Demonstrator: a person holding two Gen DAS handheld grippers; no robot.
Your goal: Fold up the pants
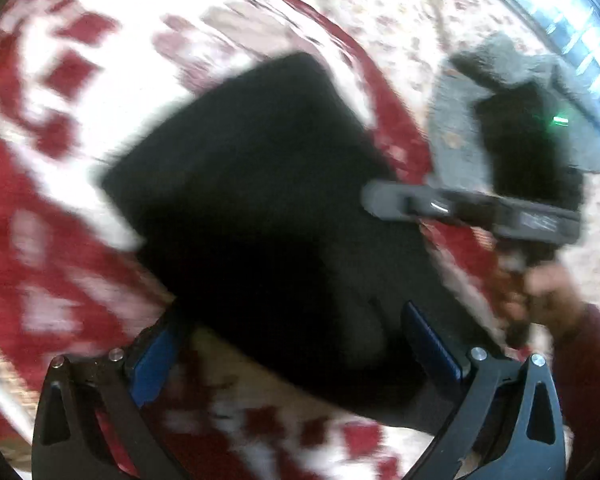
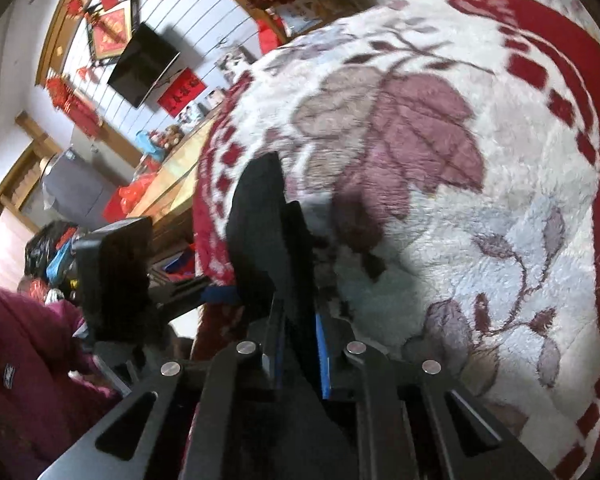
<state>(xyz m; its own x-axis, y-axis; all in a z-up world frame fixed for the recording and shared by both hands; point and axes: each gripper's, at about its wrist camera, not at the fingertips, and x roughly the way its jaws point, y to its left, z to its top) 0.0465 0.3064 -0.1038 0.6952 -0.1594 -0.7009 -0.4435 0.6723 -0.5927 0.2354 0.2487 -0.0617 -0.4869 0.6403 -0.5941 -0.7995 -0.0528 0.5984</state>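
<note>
Black fabric pants (image 1: pixel 260 208) showing plain, no print visible, though left wrist view is blurring. Plush blanket (image 2: pixel 440 240) underneath showing white ground, mauve and grey leaf-and-vine pattern, red border with white blocks. Right gripper (image 2: pixel 296 280) showing black arms, blue pad strips, silver rivets; left gripper (image 1: pixel 296 344) matching. Person's sleeve (image 2: pixel 24 360) showing maroon. Grey cloth (image 1: pixel 500 92), possibly towel, lying on cream floral-print sheet (image 1: pixel 380 20).

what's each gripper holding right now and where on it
Right gripper is shut on an edge fold of the black pants. Left gripper stands open around their near edge, gripping nothing.
</note>
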